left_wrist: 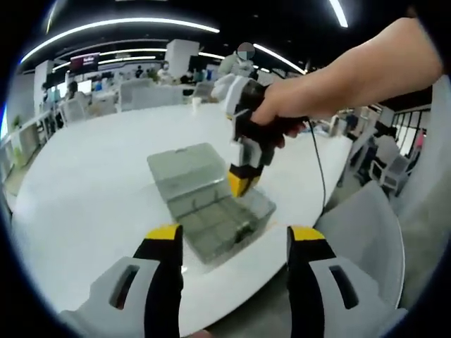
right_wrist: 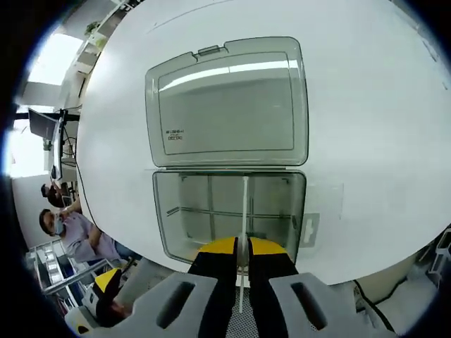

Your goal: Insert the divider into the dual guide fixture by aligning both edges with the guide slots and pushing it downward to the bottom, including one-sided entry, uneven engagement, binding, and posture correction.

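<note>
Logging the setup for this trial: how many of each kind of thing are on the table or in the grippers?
Box with open lid: 1
Divider held by the right gripper: 1
Loose small clear piece beside the box: 1
Grippers, right and left: 2
Total: 5

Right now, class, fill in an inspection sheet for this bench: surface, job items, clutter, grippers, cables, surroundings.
Surface: round white table, bare around the work.
Job items: clear organiser box with its hinged lid lying open flat; a thin divider stands upright over the tray, edge-on in the right gripper view.
Clutter: a small clear piece on the table beside the box.
Grippers: right gripper shut on the divider above the box; left gripper open, held back from the box, holding nothing.
Cables: a black cable trails from the right gripper across the table.
Surroundings: open office with chairs, ceiling strip lights, and seated people.
</note>
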The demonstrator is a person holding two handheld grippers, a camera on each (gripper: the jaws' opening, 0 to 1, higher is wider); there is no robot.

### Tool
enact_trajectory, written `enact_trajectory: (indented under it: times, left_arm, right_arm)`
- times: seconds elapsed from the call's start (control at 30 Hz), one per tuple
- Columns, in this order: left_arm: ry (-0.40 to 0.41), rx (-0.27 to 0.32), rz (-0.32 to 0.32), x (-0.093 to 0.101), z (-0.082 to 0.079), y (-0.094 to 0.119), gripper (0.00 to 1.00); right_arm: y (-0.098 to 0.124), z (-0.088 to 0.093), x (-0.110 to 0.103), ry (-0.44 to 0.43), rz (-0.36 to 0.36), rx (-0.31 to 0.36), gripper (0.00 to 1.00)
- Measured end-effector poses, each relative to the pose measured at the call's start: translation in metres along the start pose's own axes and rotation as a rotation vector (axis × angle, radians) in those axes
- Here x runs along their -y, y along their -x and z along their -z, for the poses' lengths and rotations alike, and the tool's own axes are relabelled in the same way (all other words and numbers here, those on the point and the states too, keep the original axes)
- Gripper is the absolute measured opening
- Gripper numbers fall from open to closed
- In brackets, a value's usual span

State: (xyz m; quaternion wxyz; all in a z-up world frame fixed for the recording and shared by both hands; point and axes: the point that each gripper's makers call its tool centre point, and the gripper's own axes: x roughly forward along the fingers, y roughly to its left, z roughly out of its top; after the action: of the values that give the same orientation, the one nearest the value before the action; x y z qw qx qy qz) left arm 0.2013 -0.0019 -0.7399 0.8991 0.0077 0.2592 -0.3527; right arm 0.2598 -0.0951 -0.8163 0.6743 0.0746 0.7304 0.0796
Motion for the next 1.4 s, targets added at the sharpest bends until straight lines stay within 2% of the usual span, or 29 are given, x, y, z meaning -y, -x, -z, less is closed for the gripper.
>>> enact_trajectory:
  times: [0.33,0.8,1.27,1.4]
  left_arm:
    - [0.012,0.002,0.001,-0.003,0.0,-0.001,0.58]
    - [0.015,0.0,-0.001,-0.005,0.001,-0.002,0.57]
    - [0.02,0.003,-0.012,-0.007,0.0,-0.001,0.57]
    - [0.019,0.003,-0.015,-0.007,0.0,-0.001,0.57]
  right_arm:
    - [-0.011,-0.011,0.006,-0.007,0.009,-0.01,0.0]
    - [-0.012,-0.005,0.007,-0.016,0.025,-0.02,0.0]
    - [-0.017,-0.015,0.011,-0.017,0.025,-0.023,0.0]
    - [-0.017,-0.012,0.01,-0.017,0.025,-0.022,0.0]
